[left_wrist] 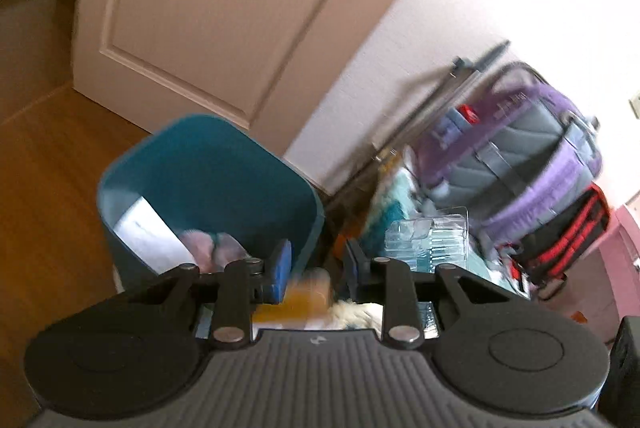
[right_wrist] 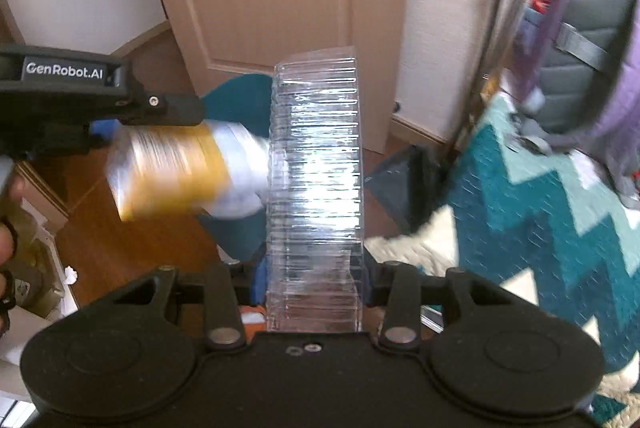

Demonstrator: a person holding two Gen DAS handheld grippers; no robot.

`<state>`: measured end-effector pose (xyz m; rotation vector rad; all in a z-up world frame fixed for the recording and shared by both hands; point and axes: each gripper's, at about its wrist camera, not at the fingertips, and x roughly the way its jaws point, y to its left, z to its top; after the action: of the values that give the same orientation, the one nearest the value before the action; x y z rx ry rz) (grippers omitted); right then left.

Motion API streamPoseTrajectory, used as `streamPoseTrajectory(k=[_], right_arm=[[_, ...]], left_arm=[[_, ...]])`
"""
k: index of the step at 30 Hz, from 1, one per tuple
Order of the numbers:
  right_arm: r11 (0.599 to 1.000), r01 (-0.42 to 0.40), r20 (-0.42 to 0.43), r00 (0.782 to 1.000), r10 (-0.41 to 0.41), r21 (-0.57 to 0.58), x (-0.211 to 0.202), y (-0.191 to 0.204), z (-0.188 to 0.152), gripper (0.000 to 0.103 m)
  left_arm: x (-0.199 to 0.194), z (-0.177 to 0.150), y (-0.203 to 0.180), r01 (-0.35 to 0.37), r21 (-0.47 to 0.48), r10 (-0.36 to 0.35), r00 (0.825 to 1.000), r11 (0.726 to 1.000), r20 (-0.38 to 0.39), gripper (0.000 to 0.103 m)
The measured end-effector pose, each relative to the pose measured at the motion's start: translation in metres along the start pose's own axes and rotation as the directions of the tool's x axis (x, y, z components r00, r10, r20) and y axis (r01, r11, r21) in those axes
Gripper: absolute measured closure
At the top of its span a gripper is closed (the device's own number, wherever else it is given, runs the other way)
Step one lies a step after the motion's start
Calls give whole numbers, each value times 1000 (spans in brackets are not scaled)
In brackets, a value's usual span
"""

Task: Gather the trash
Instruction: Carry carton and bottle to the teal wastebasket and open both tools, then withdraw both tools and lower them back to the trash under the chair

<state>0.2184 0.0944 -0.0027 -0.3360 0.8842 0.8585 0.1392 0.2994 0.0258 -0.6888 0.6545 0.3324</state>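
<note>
Seen from the left wrist camera, a wood floor (left_wrist: 48, 187) runs along the left side, and a teal trash bin (left_wrist: 208, 187) stands on it in front of a pale panelled door (left_wrist: 224, 7). The bin already holds a sheet of white paper (left_wrist: 148, 232) and some pinkish crumpled material. Low in this view, the left gripper (left_wrist: 316, 268) shows its blue pads (left_wrist: 282, 268) a little apart, with a blurred yellow-and-white bottle (left_wrist: 308, 298) between them; whether the pads press on it cannot be told from this view. To the right lies a clear plastic container (left_wrist: 428, 240), and beyond it a purple and grey backpack (left_wrist: 516, 151) leans by the wall. In the right wrist view, the left gripper (right_wrist: 104, 131) enters from the left edge (its black body bears a white printed brand name), with fingers of a hand (right_wrist: 8, 244) below it, and the yellow-and-white bottle (right_wrist: 180, 171) sticks out from its jaws, streaked by motion. At centre the right gripper (right_wrist: 316, 284) is clamped on the ribbed clear plastic container (right_wrist: 316, 167), which stands up and hides part of the teal trash bin (right_wrist: 240, 91). On the right a zigzag teal and cream blanket (right_wrist: 540, 220) spreads under the purple and grey backpack (right_wrist: 592, 27).
</note>
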Motion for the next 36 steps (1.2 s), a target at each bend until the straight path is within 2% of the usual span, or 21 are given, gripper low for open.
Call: streamPoseTrajectory(k=[3,6,12,17,20,23,25,27,31,34,36], right_arm=[[1000,-17,-8,1000,17,8,26,12,18,62],[998,-38,-28,999,39,45,56,20,34,62],[992,-80,-63,994,86,95,101,35,56,62],[993,-67,-118,990,78,99,131,41,62,61],[994,-62,-138,988,74,92,141,42,59,61],[995,-59,-123,990,69,85,138,39,57,61],[992,-64,-104,992,75,107,132,32,56,60],[990,-67,-85,993,78,123,124,26,51,59],[987,-90,-57,994,98,130,100,8,40,58],[988,-101,-36,994,106,115,81,-7,29,57],[987,-108,-25,993,111,121,70,-17,22,57]], left_arm=[[15,11,20,-36,9,36,999,999,-14,75],[26,15,42,-36,-9,36,999,999,-26,75],[38,2,80,-60,-22,59,997,998,-55,75],[49,-2,94,-54,-25,52,996,998,-74,75],[53,-3,90,-56,10,57,996,998,-76,74],[54,-6,84,-47,28,49,996,999,-75,71],[54,-9,80,-46,41,49,996,998,-75,56],[53,-12,73,-47,59,51,997,997,-66,50],[49,-20,54,-40,107,47,997,993,-66,49],[48,-28,39,-36,149,46,996,988,-70,40],[49,-35,27,-36,173,50,996,984,-77,40]])
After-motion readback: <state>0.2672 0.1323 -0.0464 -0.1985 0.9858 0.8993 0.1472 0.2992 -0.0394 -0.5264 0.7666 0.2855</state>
